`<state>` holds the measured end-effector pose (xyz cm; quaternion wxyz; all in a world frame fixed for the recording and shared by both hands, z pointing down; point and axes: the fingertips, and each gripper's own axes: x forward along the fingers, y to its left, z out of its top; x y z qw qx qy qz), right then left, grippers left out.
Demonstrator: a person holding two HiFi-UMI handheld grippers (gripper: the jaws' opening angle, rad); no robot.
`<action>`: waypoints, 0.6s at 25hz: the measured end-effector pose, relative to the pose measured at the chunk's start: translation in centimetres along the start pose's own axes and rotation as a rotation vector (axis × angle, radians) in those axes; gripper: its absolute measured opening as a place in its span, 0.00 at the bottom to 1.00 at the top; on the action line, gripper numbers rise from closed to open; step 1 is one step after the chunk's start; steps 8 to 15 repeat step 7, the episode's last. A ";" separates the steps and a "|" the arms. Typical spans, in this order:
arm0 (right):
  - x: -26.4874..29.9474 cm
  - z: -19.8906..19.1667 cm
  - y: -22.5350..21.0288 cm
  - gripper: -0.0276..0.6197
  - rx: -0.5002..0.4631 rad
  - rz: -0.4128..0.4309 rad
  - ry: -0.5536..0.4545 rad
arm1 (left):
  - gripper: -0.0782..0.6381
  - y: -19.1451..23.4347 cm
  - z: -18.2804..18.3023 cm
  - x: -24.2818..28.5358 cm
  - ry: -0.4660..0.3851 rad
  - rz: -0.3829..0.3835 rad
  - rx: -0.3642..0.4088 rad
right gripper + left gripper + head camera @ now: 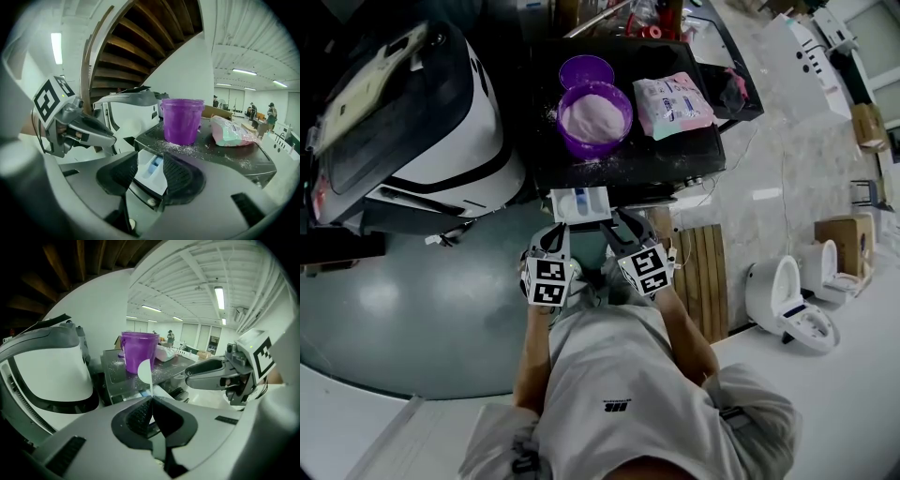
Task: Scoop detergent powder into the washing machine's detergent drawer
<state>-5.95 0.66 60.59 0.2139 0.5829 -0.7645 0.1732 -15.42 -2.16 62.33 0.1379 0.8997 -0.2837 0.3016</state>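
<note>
Detergent powder [594,114] lies heaped, pale and pinkish, in an open purple tub [183,122] on the dark top of the washing machine [675,155], ahead of and above both grippers. It is loose, light stuff that will likely spill at any tilt or knock, as the grains strewn round the tub suggest. It is best lifted in a spoon held level, not touched by the jaws. The left gripper [151,398] has its jaws pressed together on a thin white stem that widens into a rounded blade. This is probably a small scoop [145,372] seen edge-on, though the view is too thin to be sure. It looks stiff and light, and the hold low on the handle seems right. From that gripper the tub stands straight ahead, beyond the scoop's tip and apart from it. The right gripper [150,159] is spread wide and holds nothing. The pulled-out white drawer [143,176], with its blue insert, lies just ahead, between and below its jaws. The tub is farther on, and the detergent bag [236,131] is off to its right.
</note>
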 end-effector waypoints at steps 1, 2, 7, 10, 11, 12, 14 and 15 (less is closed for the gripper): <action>-0.1 0.0 0.0 0.31 -0.001 -0.004 -0.002 | 0.13 0.0 0.0 -0.1 0.002 -0.004 0.001; -0.1 0.1 0.1 0.31 -0.001 -0.007 -0.003 | 0.13 0.0 -0.1 -0.2 0.002 -0.007 0.002; -0.6 0.6 0.5 0.30 0.011 -0.013 -0.011 | 0.13 0.2 0.2 -0.8 -0.016 -0.010 0.012; -0.6 0.6 0.5 0.30 0.011 -0.013 -0.011 | 0.13 0.2 0.2 -0.8 -0.016 -0.010 0.012; -0.6 0.6 0.5 0.30 0.011 -0.013 -0.011 | 0.13 0.2 0.2 -0.8 -0.016 -0.010 0.012; -0.6 0.6 0.5 0.30 0.011 -0.013 -0.011 | 0.13 0.2 0.2 -0.8 -0.016 -0.010 0.012; -0.6 0.6 0.5 0.30 0.011 -0.013 -0.011 | 0.13 0.2 0.2 -0.8 -0.016 -0.010 0.012; -0.6 0.6 0.5 0.30 0.011 -0.013 -0.011 | 0.13 0.2 0.2 -0.8 -0.016 -0.010 0.012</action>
